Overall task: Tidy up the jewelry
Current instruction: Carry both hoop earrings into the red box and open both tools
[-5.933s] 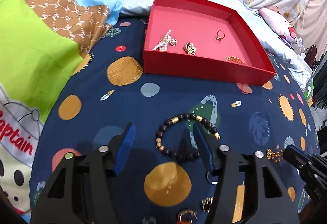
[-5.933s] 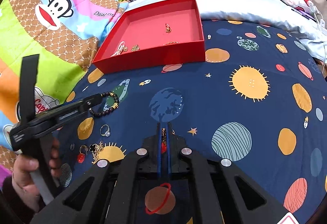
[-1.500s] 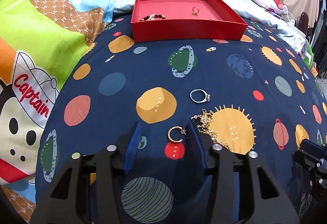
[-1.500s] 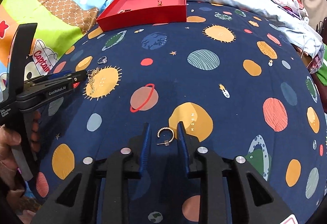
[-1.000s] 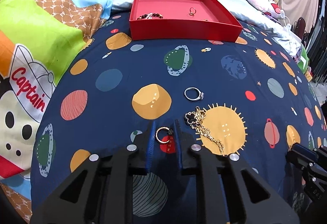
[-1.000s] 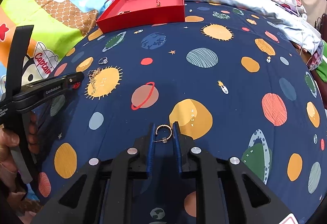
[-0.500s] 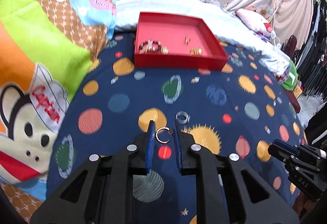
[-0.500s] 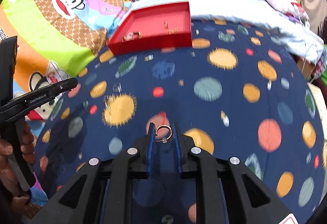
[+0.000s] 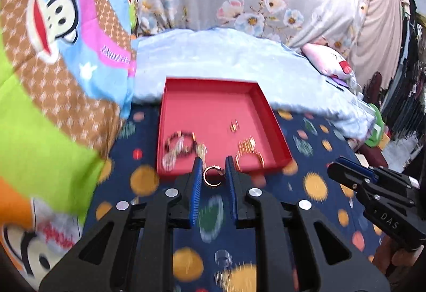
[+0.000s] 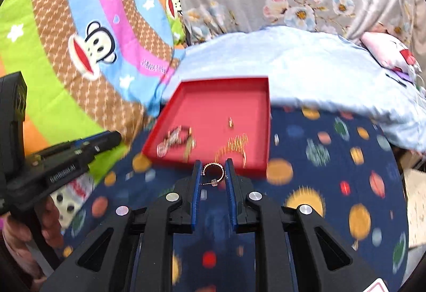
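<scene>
Each hand-held gripper, left (image 9: 213,172) and right (image 10: 212,172), pinches a hoop earring (image 9: 212,176) short of the red tray (image 9: 277,129); early release likely drops it onto the bed.

A shallow red cardboard tray (image 9: 275,129) sits on the planet-print navy bedspread (image 9: 314,185), a pale blue quilt (image 9: 226,57) behind it, a monkey-print blanket (image 9: 53,78) to its left.
</scene>
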`<state>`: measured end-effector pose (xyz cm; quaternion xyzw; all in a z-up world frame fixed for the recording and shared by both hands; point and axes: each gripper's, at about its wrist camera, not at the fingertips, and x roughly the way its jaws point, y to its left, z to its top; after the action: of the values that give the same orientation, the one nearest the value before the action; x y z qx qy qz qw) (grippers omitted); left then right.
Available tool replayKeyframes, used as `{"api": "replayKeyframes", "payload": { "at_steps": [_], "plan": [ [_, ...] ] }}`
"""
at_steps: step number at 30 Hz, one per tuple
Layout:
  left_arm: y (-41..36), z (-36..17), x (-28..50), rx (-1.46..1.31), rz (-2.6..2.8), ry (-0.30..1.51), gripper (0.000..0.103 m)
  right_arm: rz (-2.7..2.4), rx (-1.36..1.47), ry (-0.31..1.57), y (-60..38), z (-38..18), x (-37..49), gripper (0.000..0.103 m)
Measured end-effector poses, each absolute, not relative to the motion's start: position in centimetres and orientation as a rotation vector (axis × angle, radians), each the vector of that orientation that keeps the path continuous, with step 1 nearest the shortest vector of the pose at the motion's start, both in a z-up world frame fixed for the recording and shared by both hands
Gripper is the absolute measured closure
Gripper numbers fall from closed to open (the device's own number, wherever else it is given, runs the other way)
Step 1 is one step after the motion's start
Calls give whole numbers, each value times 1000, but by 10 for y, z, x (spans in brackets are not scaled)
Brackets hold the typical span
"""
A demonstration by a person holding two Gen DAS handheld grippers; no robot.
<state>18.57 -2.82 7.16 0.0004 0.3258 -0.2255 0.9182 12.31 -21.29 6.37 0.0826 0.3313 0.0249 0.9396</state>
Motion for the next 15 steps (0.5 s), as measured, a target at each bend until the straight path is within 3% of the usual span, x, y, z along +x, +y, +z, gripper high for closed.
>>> {"api": "replayKeyframes", "payload": {
  "at_steps": [15],
  "plan": [
    [-87,62,345,10,-439,674,86,48,189,741,-252,48,306,87]
  ]
}}
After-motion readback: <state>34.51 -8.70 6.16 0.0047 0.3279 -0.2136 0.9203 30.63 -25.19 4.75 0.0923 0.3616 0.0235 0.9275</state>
